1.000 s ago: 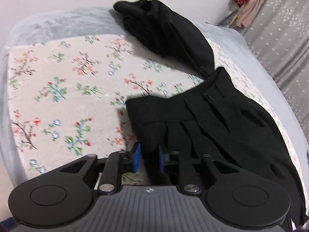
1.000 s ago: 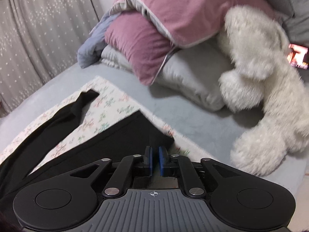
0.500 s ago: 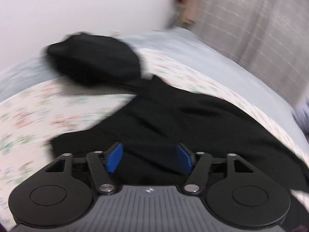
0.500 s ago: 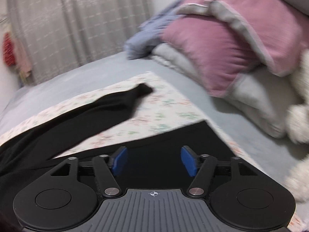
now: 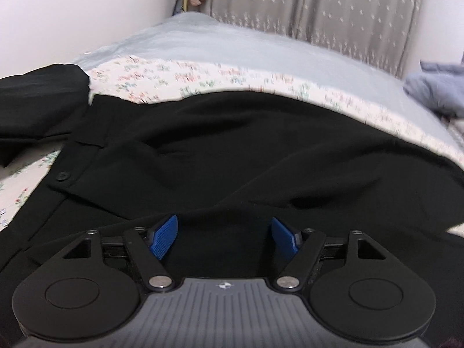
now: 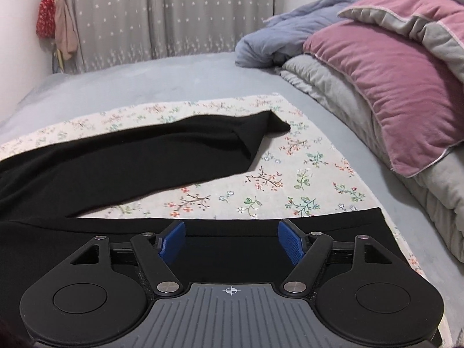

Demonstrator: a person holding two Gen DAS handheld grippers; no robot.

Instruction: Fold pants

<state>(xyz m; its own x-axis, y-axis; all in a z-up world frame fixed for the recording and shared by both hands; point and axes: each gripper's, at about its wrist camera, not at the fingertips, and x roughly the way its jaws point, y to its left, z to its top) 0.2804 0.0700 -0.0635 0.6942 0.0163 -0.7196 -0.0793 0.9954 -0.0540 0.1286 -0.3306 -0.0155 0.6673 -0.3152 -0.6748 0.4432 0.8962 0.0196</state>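
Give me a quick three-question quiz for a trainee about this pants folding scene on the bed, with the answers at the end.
1. True or false: both the left gripper and the right gripper are open and hold nothing.
2. Multiple choice: what do the black pants lie on? A) a wooden table B) a floral mat on the bed C) a tiled floor
3. Fill in: in the right wrist view, the two trouser legs lie ____, with floral mat showing between them.

Key
1. True: on each gripper the blue pads stand wide apart over the fabric.
2. B.
3. Apart: the far leg and the near leg are not yet stacked.
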